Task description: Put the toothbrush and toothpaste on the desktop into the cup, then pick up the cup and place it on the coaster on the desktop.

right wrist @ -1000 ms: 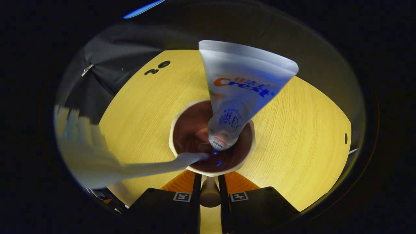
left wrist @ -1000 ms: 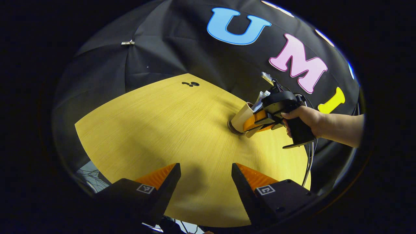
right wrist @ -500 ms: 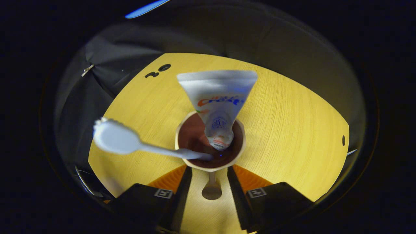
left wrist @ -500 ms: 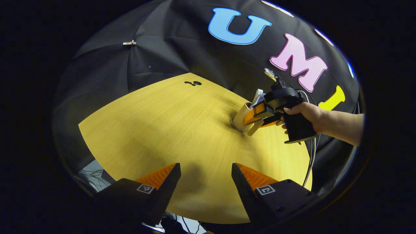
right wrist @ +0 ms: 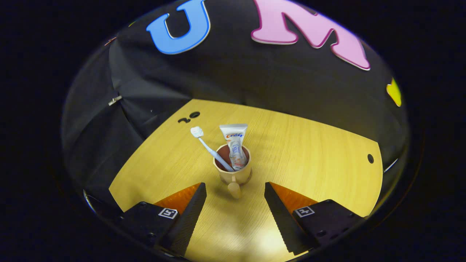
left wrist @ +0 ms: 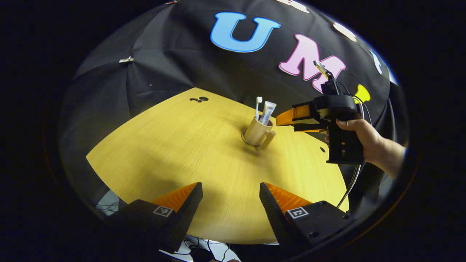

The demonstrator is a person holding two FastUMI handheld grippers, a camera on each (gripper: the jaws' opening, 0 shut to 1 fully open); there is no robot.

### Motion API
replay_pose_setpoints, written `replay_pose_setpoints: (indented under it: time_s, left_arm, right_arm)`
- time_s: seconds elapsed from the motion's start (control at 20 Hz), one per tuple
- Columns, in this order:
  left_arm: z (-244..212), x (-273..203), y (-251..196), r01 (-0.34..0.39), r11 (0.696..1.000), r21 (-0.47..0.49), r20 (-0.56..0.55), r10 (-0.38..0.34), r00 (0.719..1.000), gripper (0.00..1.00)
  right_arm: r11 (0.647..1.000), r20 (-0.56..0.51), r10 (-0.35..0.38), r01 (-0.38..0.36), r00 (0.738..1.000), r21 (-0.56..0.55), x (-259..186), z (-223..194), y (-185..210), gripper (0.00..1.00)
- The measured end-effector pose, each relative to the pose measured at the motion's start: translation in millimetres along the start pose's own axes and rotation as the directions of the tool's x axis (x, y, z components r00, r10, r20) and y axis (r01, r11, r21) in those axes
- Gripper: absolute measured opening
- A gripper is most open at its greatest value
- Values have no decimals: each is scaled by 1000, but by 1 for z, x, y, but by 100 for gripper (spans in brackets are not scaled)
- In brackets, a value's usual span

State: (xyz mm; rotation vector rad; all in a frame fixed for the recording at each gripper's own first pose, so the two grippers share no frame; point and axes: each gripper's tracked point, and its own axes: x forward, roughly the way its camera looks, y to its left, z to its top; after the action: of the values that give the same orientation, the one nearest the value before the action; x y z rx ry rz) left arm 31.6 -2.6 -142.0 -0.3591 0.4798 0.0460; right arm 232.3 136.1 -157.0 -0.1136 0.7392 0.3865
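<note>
Just ahead of my right gripper point(right wrist: 235, 198), its fingers spread wide and empty, the cup point(right wrist: 233, 171) stood on its coaster point(left wrist: 250, 142). My left gripper point(left wrist: 230, 203) hung wide too. I judged that clipping the handle could topple the toothbrush point(right wrist: 211, 147) and toothpaste point(right wrist: 235, 145).

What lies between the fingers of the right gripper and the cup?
Bare desktop, as the right gripper view shows. The cup stands apart from the open right gripper, its handle pointing toward the gap between the fingers.

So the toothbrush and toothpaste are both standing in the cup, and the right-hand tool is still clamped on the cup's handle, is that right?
Not quite. The toothbrush and toothpaste do stand in the cup, but the right tool is open and clear of the handle, as the right gripper view shows; the left gripper view shows it apart from the cup too.
</note>
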Motion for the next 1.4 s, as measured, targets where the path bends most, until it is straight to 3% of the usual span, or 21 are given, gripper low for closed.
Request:
replay_pose_setpoints:
  time_s: [0.15, 0.35, 0.55, 0.75, 0.95, 1.15, 1.4]
  left_arm:
    - [21, -30, 6, -30, 993, 116, 53, 24, 998, 98]
    - [62, -73, 4, -20, 983, 184, 203, -18, 979, 98]
    - [80, -108, 8, -40, 975, 216, 296, -26, 955, 97]
    - [79, -133, -12, -20, 964, 265, 363, -80, 928, 98]
    - [63, -141, -41, 29, 958, 285, 338, -128, 932, 98]
    - [58, -155, -70, 78, 951, 299, 326, -179, 928, 98]
    - [51, -162, -76, 93, 941, 324, 328, -204, 923, 98]
  right_arm:
    - [1000, 86, -14, 12, 996, 26, -53, -11, 0, 99]
    - [997, 236, -61, 48, 970, 63, -133, -32, 9, 98]
    - [986, 256, -63, 19, 965, 168, -192, -81, 31, 99]
    - [975, 336, -145, 77, 931, 208, -252, -95, 27, 98]
    - [968, 344, -184, 108, 921, 228, -292, -114, 27, 99]
    - [955, 358, -193, 92, 913, 282, -317, -126, 36, 98]
    - [946, 305, -164, 62, 938, 318, -318, -152, 53, 98]
